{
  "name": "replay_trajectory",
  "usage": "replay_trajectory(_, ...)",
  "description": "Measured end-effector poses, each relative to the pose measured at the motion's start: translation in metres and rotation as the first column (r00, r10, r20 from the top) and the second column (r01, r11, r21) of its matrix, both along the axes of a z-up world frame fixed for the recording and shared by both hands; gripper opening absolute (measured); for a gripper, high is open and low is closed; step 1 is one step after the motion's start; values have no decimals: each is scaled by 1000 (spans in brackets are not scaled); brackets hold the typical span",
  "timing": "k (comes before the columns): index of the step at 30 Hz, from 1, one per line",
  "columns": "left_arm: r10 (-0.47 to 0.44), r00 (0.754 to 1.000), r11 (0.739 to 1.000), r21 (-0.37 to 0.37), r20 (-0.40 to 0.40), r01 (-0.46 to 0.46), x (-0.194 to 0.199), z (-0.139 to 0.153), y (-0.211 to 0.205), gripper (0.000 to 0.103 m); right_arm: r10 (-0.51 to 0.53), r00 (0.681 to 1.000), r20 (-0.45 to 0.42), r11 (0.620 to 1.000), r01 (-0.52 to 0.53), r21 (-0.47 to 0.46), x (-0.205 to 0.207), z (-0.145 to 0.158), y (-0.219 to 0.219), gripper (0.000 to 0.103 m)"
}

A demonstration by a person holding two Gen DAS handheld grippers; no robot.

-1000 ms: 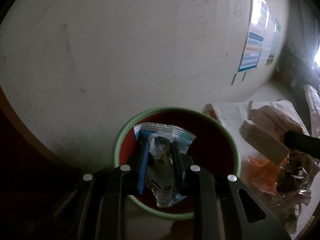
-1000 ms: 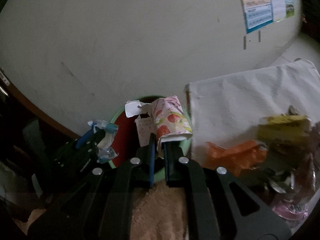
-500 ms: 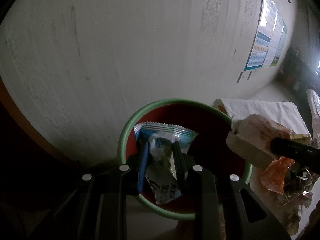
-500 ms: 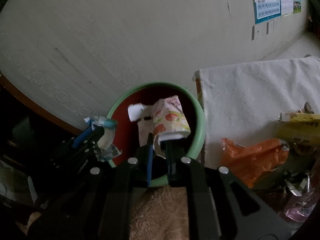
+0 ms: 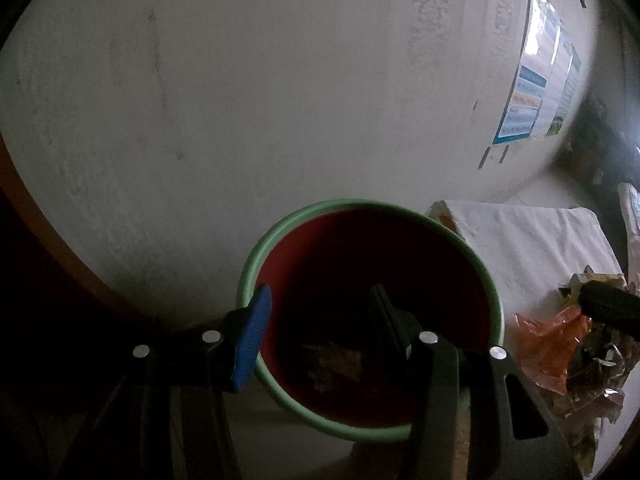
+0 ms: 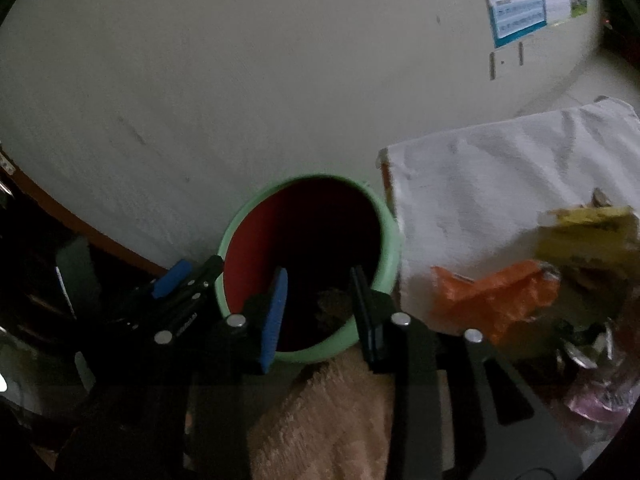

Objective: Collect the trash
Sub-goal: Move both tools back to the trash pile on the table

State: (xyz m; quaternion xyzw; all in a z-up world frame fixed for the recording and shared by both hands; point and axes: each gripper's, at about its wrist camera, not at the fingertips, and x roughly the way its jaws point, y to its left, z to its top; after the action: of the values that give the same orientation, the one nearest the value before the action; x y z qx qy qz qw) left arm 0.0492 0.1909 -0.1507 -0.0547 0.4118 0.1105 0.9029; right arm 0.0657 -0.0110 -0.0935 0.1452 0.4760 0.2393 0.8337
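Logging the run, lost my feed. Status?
Left gripper open, empty. Right gripper open, empty. Both over green-rimmed bin. Orange wrapper on white cloth. Nothing blocking.

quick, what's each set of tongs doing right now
Left tongs: open, holding nothing, over the green bin.
Right tongs: open, holding nothing, over the same bin.

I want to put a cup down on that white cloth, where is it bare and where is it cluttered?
The white cloth is bare across its far part, from the green-rimmed red bin towards the wall. Its near side is crowded: the orange plastic wrapper, the yellow packet and the crumpled foil scraps pile there.
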Motion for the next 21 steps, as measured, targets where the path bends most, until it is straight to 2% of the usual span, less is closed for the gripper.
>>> replay_trajectory(6, -26, 1000, 999, 25, 7, 26, 1, 7, -13, 48, -77, 996, 39, 997, 78, -17, -21, 11, -40, 32)
replay_trajectory(10, -41, 999, 999, 31, 8, 40, 2, 12, -24, 48, -132, 986, 104, 984, 143, -104, -53, 17, -73, 32)
replay_trajectory(13, -77, 997, 996, 43, 13, 76, 2, 15, -40, 48, -185, 976, 114, 968, 201, -152, -75, 11, -100, 32)
replay_trajectory(15, -116, 993, 992, 44, 14, 115, 1, 17, -55, 48, -225, 968, 115, 954, 242, -176, -89, 6, -119, 32)
replay_trajectory(19, -235, 972, 972, -10, -3, 235, 4, 17, -95, 48, -287, 952, 101, 938, 301, -174, -105, -6, -146, 32)
replay_trajectory(21, -333, 943, 943, -21, -16, 333, 10, 16, -123, 48, -315, 945, 90, 933, 326, -151, -111, -9, -158, 32)
